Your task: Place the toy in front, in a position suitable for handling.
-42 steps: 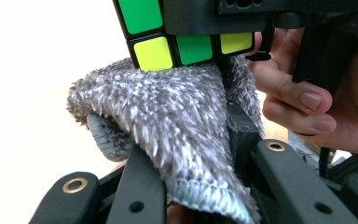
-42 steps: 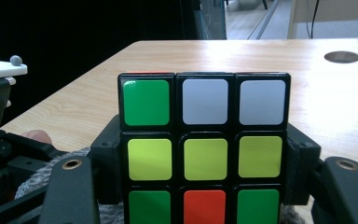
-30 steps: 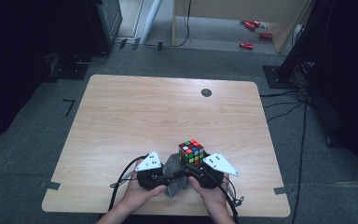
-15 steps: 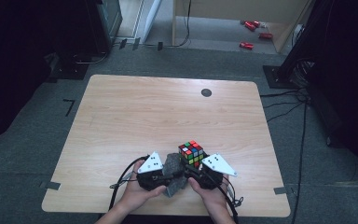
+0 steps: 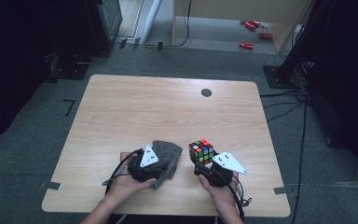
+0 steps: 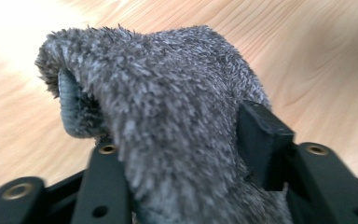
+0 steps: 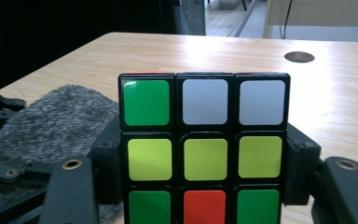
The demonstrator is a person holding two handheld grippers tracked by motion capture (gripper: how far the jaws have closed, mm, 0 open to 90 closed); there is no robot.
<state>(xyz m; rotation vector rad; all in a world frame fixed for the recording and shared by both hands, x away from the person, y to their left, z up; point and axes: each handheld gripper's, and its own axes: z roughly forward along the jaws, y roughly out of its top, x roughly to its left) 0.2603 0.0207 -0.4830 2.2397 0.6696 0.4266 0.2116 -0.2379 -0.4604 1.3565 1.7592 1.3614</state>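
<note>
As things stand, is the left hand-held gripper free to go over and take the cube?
Probably not yet: the left hand-held gripper has the grey cloth between its just-opening jaws, and the right hand-held gripper is clamped on the cube.

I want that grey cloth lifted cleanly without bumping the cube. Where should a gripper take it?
Pinch the grey cloth at its raised fold, coming from its left side, away from the cube: the hump stands off the table, giving jaws something to close on.
</note>
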